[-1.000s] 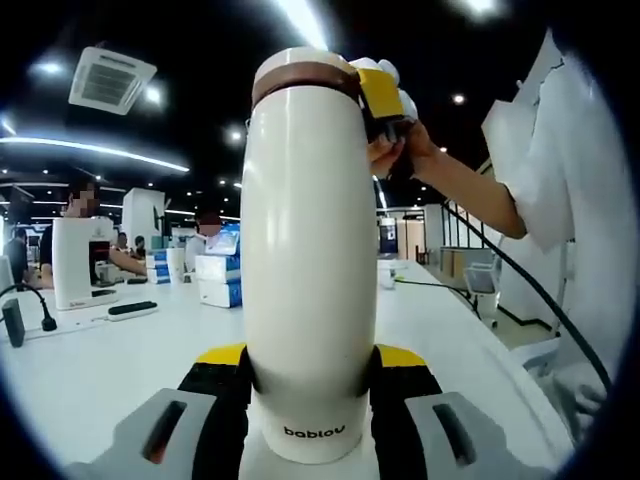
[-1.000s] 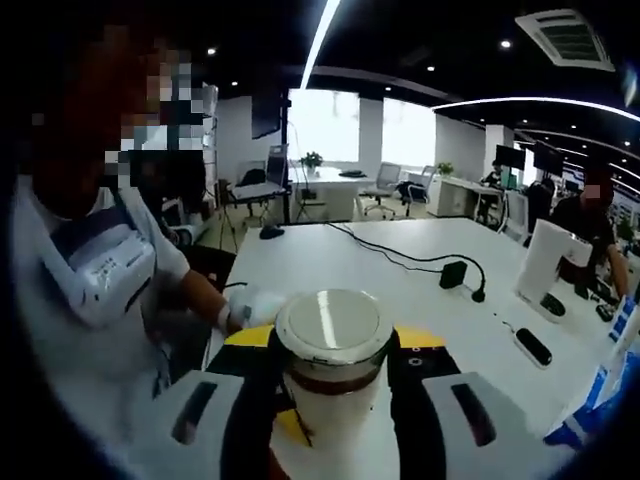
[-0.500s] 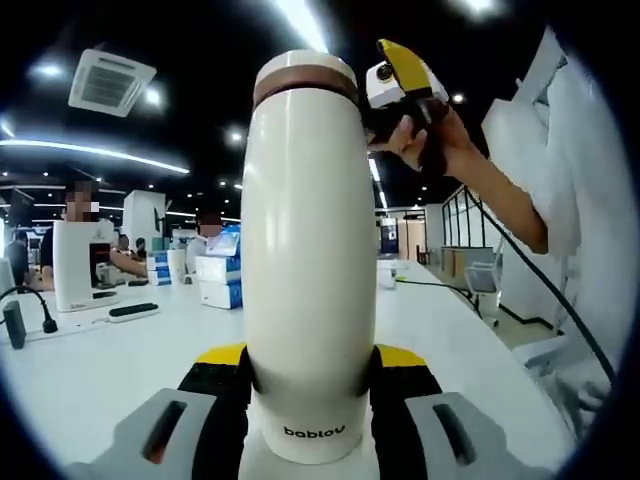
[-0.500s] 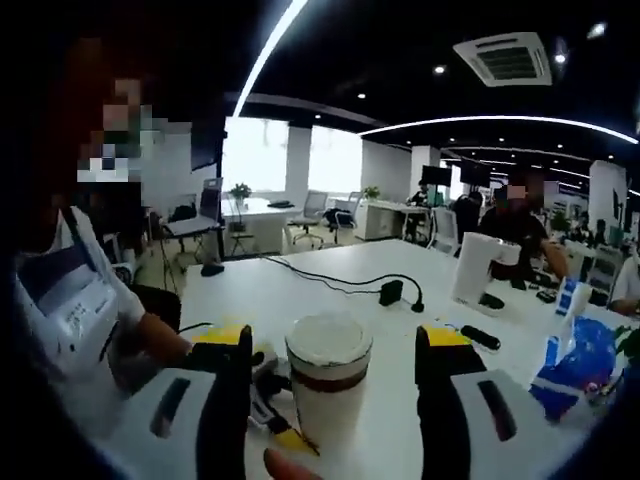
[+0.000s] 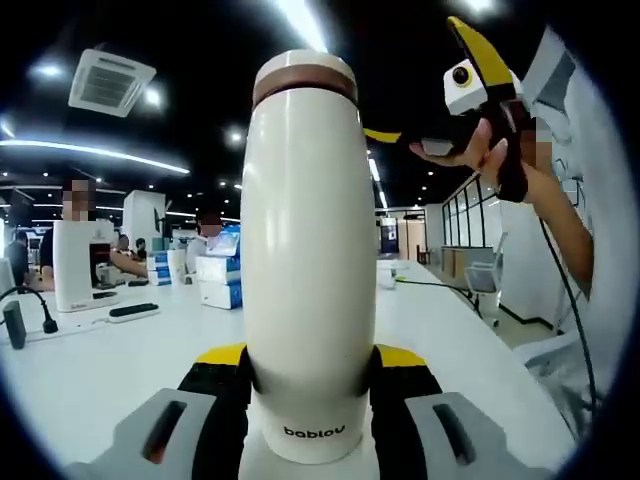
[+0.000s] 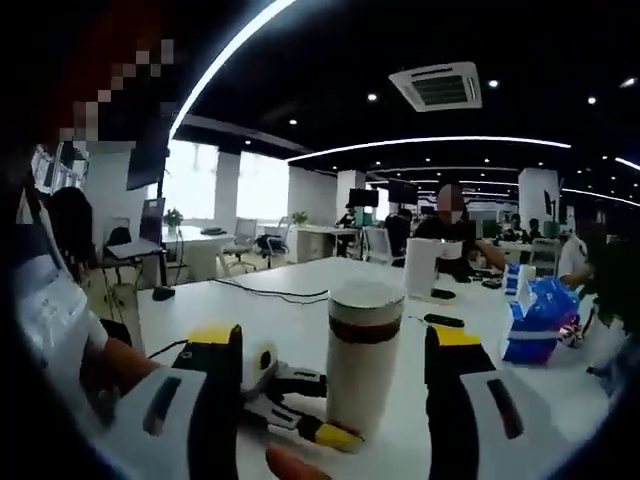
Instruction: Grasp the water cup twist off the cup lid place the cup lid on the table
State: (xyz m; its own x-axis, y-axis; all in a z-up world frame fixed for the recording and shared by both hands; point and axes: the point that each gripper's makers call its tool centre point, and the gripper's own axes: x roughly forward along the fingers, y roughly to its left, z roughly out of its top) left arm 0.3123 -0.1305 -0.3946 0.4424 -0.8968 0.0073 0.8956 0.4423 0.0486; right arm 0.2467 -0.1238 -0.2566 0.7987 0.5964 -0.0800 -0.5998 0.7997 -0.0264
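In the left gripper view, the left gripper point(image 5: 308, 400) has its jaws closed tight against the base of the cream water cup point(image 5: 308, 270), which stands upright on the white table point(image 5: 90, 370). The brown-banded cup lid point(image 5: 304, 78) sits on top. Up to the right, a hand point(image 5: 500, 150) holds the right gripper point(image 5: 425, 135) in the air, clear of the lid.

In the right gripper view, the right gripper's point(image 6: 335, 365) jaws stand wide apart, gripping nothing. The cup stands between them, farther off, with the left gripper clamped at its foot.
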